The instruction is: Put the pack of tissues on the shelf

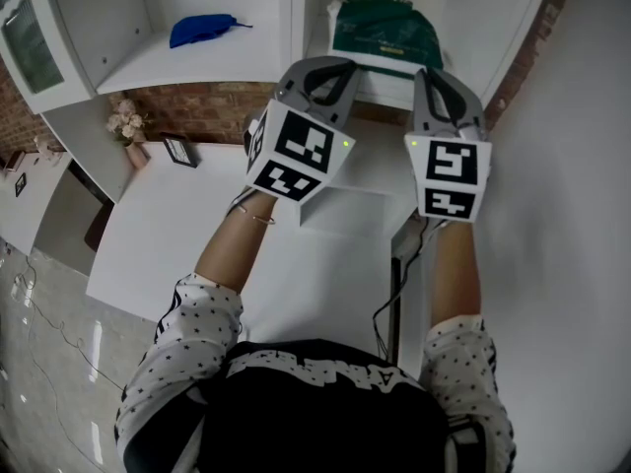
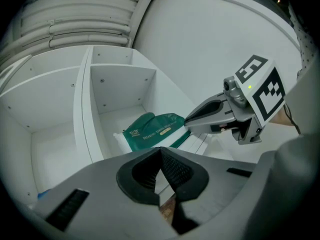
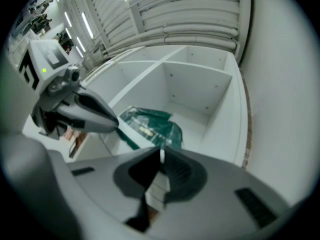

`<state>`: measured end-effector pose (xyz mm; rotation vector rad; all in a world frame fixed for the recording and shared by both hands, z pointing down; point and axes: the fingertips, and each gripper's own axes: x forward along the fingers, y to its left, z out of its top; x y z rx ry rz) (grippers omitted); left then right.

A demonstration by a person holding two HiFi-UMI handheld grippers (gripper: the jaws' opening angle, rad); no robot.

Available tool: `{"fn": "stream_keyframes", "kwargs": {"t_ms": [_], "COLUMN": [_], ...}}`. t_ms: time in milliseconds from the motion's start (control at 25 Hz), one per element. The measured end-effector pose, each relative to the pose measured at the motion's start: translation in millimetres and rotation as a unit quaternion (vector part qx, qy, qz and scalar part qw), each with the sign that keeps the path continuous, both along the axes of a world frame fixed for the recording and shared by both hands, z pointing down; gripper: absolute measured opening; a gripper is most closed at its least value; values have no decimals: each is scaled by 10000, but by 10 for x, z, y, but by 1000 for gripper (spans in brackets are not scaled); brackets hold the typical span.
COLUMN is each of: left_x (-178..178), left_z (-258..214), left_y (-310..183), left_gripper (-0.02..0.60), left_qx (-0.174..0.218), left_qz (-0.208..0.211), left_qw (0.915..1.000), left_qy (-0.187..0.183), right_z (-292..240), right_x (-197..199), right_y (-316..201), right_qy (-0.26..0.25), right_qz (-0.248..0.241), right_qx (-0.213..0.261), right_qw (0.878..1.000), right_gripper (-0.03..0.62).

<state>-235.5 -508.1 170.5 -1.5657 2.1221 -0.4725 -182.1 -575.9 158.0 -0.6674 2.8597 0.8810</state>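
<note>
Up on the white shelf (image 1: 212,62), in the right-hand box, lies the pack of tissues (image 1: 385,30). It is green with a white edge, and it lies flat near the front. A blue thing (image 1: 202,30) lies in the box to its left. Both grippers are held up just in front of the shelf, side by side, pointing at the pack. The left gripper (image 1: 335,65) has its jaws pressed together, with nothing between them. The right gripper (image 1: 432,75) has its jaws together too, and it holds nothing. In the left gripper view the tip of the right gripper looks close to the front edge of the pack, but I cannot tell if it touches. Each gripper has a cube (image 1: 299,153) with black and white squares on it. Two arms in dotted sleeves (image 1: 192,323) hold the grippers. Below the shelf is a white table (image 1: 197,254). At its far left corner stand some pale flowers (image 1: 126,121) and a little picture frame (image 1: 180,152), by a brick wall (image 1: 207,106).
</note>
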Motion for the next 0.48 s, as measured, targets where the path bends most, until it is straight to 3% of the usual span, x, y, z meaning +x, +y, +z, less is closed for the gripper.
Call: {"fn": "stream_keyframes", "kwargs": {"t_ms": [280,480], "left_x": [203,328], "left_z": [-205,-167], "left_y": [272,490], "left_gripper": [35,35], "left_qx": [535,771], "left_qz": [257,417], "left_qw": [9982,9960], "left_qy": [92,193], "right_z": [-114,10], "right_x": [242,400], "right_y": [230,444], "right_qy": [-457,-676], "right_qz": [-410,-972], "right_qx": [-210,-682], "right_qw": [9979,9906], "right_gripper": [43,41]}}
